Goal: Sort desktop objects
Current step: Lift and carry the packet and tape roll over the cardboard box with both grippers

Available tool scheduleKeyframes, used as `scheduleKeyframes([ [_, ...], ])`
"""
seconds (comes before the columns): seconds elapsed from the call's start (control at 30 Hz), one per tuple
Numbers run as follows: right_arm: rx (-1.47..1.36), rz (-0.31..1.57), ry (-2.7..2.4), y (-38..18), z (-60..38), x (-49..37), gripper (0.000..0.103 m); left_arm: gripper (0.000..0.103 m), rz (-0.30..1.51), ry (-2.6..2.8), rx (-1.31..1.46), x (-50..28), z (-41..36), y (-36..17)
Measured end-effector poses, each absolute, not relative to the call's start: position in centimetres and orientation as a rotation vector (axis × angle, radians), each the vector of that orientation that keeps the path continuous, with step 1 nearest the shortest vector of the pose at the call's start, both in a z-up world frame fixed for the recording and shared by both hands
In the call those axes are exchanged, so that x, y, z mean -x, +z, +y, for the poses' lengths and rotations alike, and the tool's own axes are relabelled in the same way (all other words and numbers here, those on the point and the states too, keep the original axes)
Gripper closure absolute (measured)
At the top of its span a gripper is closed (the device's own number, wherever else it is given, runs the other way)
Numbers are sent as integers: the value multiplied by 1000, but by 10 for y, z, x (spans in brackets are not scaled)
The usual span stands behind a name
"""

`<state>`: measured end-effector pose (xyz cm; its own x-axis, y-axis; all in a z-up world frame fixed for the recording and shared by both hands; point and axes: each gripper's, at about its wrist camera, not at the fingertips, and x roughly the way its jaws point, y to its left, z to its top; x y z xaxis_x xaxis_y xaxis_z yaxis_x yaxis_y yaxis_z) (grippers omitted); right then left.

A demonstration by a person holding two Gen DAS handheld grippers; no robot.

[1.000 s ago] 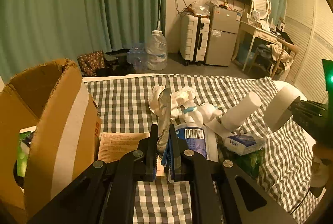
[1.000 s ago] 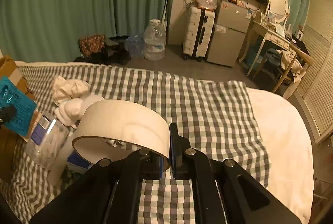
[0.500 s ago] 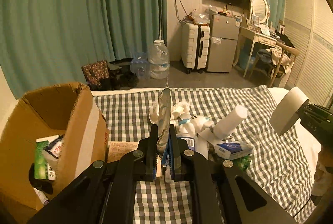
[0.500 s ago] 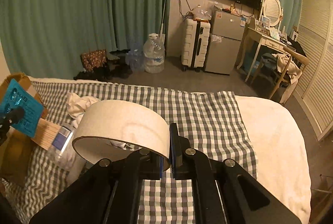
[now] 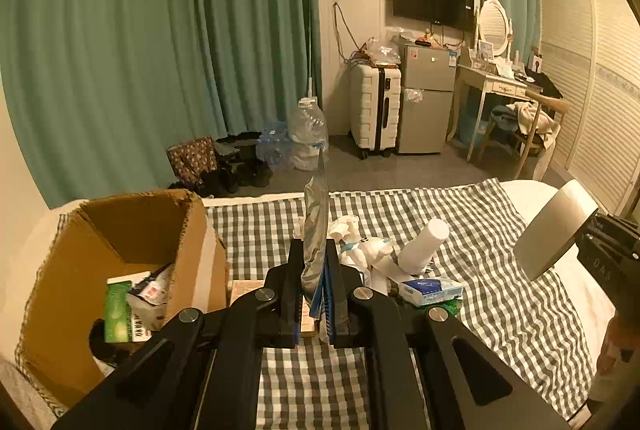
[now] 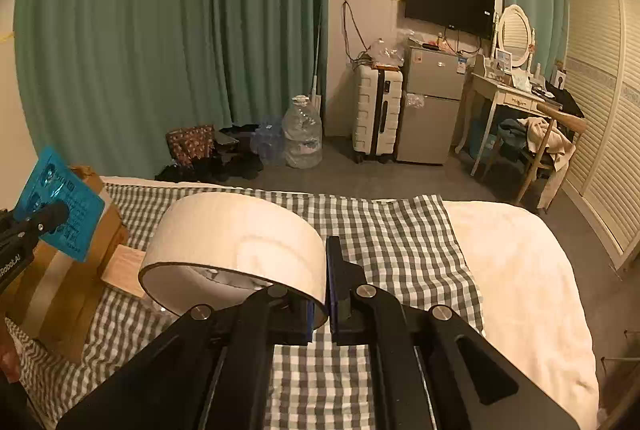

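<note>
My left gripper [image 5: 316,262] is shut on a flat blue packet [image 5: 316,226], seen edge-on and held upright above the checked cloth; the packet's blue face shows in the right wrist view [image 6: 64,206]. My right gripper [image 6: 324,270] is shut on the wall of a wide white tape roll [image 6: 236,246], held in the air; the roll also shows at the right of the left wrist view [image 5: 556,230]. An open cardboard box [image 5: 120,262] with a green packet and other items inside stands at the left.
On the checked cloth [image 5: 500,294] lie a white bottle [image 5: 424,246], a blue tissue pack [image 5: 432,290], a white plush toy [image 5: 368,246] and a paper sheet [image 5: 244,288]. Beyond the bed are a water jug [image 5: 308,134], a suitcase [image 5: 374,110] and a fridge.
Both grippers have risen and pulled back with their loads. The box interior has come into the left view, and the items on the cloth look farther away.
</note>
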<state>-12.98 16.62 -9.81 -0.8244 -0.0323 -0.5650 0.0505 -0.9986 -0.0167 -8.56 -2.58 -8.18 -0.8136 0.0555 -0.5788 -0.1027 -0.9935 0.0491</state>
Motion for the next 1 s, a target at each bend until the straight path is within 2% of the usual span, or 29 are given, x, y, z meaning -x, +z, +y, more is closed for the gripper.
scheduleKeyframes([
  [0.43, -870, 46, -2962, -83, 139, 101, 98, 94, 157, 2930, 842, 59, -43, -48],
  [1.0, -783, 54, -2902, -45, 79, 93, 98, 94, 160, 3050, 834, 46, -101, -29],
])
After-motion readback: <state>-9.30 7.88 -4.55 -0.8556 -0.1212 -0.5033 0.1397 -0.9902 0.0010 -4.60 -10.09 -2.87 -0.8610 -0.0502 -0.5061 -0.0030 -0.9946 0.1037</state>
